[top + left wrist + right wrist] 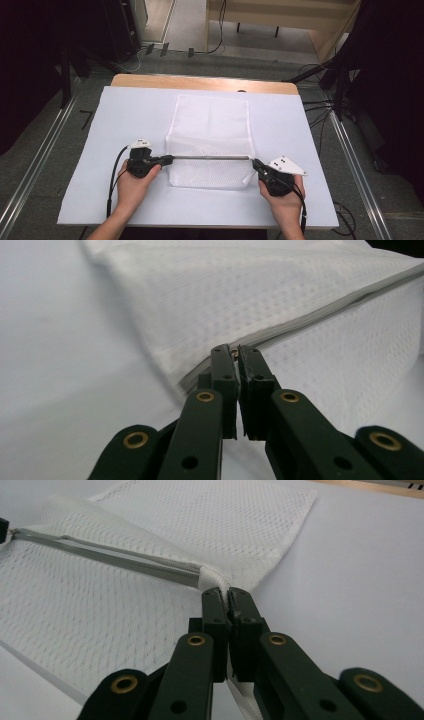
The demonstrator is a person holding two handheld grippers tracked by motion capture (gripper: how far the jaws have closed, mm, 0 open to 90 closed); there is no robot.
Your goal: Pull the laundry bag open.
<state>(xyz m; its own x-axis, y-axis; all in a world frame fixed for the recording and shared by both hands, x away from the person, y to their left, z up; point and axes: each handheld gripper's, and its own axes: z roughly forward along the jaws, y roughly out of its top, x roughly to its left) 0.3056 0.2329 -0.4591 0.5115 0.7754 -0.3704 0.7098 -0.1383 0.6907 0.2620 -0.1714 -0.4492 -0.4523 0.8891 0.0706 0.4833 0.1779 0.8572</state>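
Note:
A white mesh bag [210, 130] lies flat in the middle of the table, with a grey zipper [210, 157] running across it near its front. My left gripper [170, 160] is shut on the zipper's left end; a small metal piece shows between its tips [235, 351]. The zipper [325, 315] runs away from them over the mesh bag [250, 295]. My right gripper [256, 163] is shut on the bag's white edge at the zipper's right end, pinched between its tips [228, 594]. The zipper [110, 557] stretches taut between the two grippers across the mesh bag [210, 525].
A white sheet [125, 125] covers the table, and a strip of wooden edge [200, 81] shows at the back. Cables [320, 107] and dark stands line the floor on both sides. A metal rail [35, 165] runs along the left.

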